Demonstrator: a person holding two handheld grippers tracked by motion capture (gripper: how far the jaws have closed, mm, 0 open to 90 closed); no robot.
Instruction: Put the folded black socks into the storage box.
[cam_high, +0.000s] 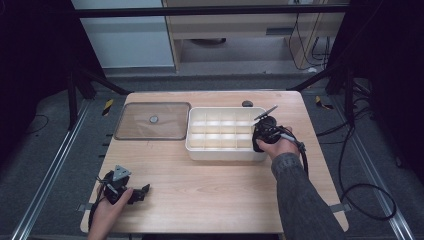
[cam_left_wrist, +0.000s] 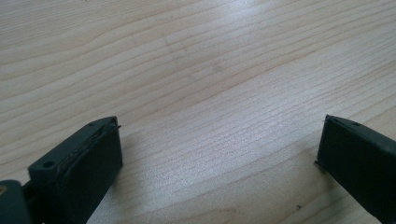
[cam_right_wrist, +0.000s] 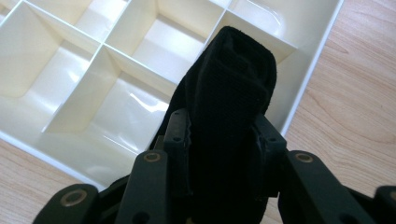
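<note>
l gripper (cam_high: 141, 192) rests near table (cam_high: 210, 200) edge, jaws spread, nothing btwn. r gripper (cam_right_wrist: 224, 130) clamps a black folded strap (cam_right_wrist: 231, 84), long axis running out along the jaws, held over white divided tray (cam_high: 197, 145) at its right-end compartments. clear lid (cam_high: 152, 121) lies left of tray.

Black strap roll (cam_right_wrist: 231, 88) above white tray (cam_right_wrist: 310, 70)

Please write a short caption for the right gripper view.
Right gripper holds a black fabric strap above the white compartment box.
</note>
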